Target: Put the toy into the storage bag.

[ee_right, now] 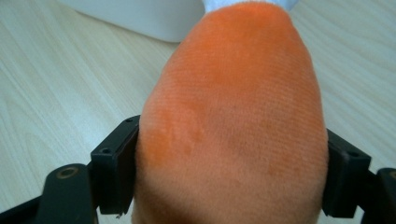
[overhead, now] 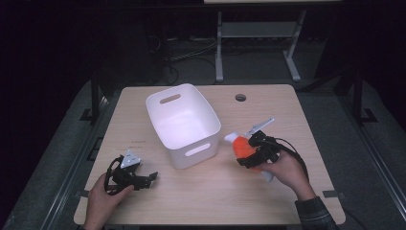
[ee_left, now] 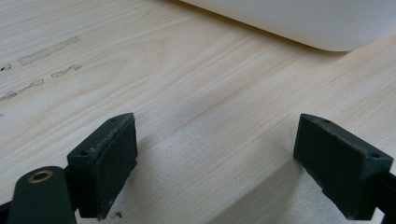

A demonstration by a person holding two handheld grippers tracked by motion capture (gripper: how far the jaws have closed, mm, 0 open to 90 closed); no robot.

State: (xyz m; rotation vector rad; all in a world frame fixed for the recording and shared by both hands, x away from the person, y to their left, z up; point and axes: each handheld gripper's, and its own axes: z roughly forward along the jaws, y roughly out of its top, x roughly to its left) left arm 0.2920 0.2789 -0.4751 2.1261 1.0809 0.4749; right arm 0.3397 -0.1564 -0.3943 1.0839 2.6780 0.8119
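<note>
High view: seen gripped in the right gripper (overhead: 244, 155), an orange plush toy (overhead: 242, 145) with a white tip, raised just above the light wooden table (overhead: 287, 115); jaws pointing up-left toward the white plastic bin (overhead: 184, 125), which sits a short way beyond the toy's tip. Wrapped around the gripper from behind, the right hand (overhead: 282, 170), sleeve coming in from the lower right. Resting low near the table's front-left corner, the left gripper (overhead: 148, 178), jaws apart and aimed right, nothing between them, the left hand (overhead: 103, 194) behind it; bin up and to the right of these jaws, well apart. Dark floor, cables and grey table legs beyond the far edge; a round cable hole near the table's far side.

Left gripper view: spread wide over bare pale wood grain, two black pads (ee_left: 105, 163), empty; ahead and to the right, the bin's rounded white base (ee_left: 299, 23); faint scuff marks ahead to the left.

Right gripper view: pressed between both black pads (ee_right: 114, 168), the orange plush (ee_right: 233, 126), bulging well past them; the bin's white wall (ee_right: 135, 16) ahead to the left.
</note>
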